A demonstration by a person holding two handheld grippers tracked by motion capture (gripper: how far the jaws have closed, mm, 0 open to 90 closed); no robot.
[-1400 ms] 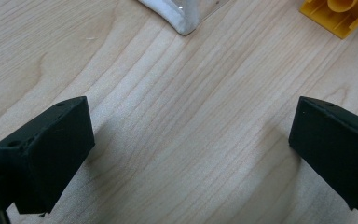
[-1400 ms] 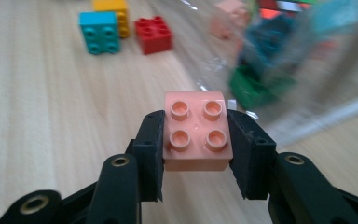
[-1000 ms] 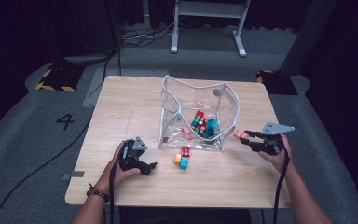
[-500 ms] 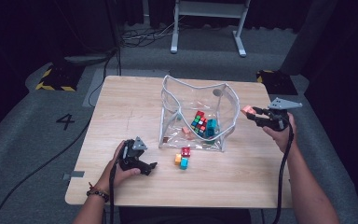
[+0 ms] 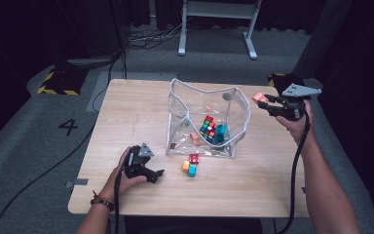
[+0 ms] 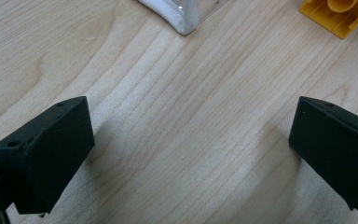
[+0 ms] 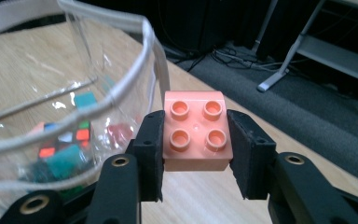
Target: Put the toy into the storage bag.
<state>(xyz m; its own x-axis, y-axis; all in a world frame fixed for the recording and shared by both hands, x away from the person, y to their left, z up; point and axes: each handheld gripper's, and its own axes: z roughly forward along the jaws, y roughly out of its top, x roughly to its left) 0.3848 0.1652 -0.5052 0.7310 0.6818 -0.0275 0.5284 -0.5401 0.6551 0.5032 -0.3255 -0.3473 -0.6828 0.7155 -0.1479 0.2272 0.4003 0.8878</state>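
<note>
table: light wood, everything's sitting on it
bag: clear plastic with a white rim, standing open mid-table, puzzle cube and small blocks inside
right gripper: pinching the brick by its sides, up in the air just beside the bag's rim
left gripper: jaws spread wide, nothing between them, low over the wood
brick: salmon pink, squarish, four round studs on top, looks clean

Light wooden table, clear plastic bag, red, orange, teal blocks in front
</note>
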